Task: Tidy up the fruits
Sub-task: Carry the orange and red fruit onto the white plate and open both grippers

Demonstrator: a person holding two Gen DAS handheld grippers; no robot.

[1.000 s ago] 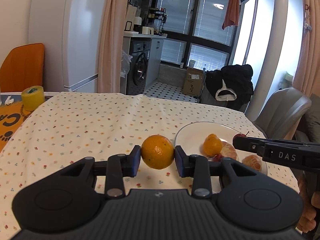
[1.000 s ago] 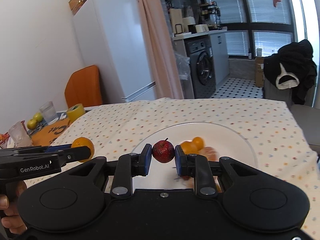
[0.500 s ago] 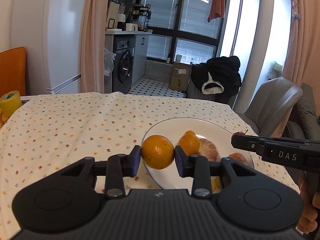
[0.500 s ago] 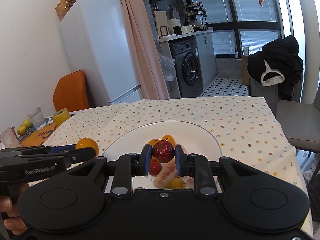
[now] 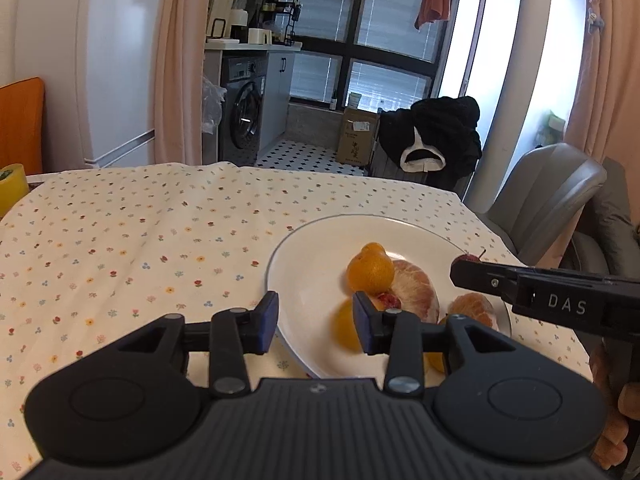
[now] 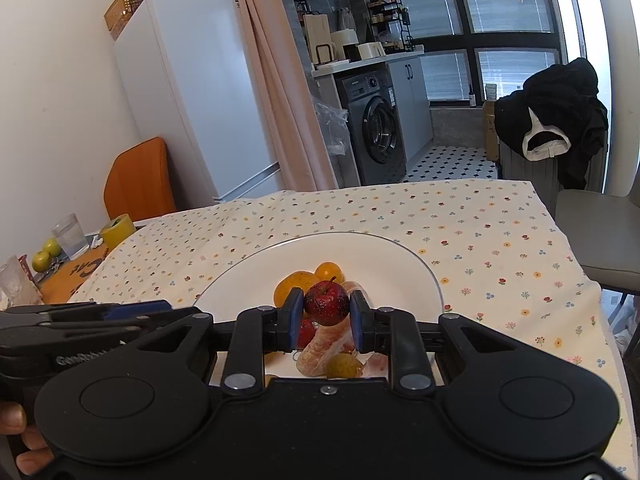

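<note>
Room was a small kitchen-diner: white fridge (image 6: 192,92) on the left wall, peach curtain (image 6: 280,80), washing machine (image 6: 378,128) under a counter, big dark windows (image 5: 360,20), checkered tile floor (image 5: 304,156), grey chair (image 5: 548,196), black jacket (image 6: 552,112) draped over something.

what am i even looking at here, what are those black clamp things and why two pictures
Each picture comes from a camera mounted on a hand-held gripper, a two-finger clamp a person carries in each hand. The left hand-held gripper is open and empty above the white plate; an orange lies on the plate just below it. The right hand-held gripper is shut on a small red apple over the same plate, which holds more oranges and peeled citrus. The plate sits on a flowered tablecloth.
</note>
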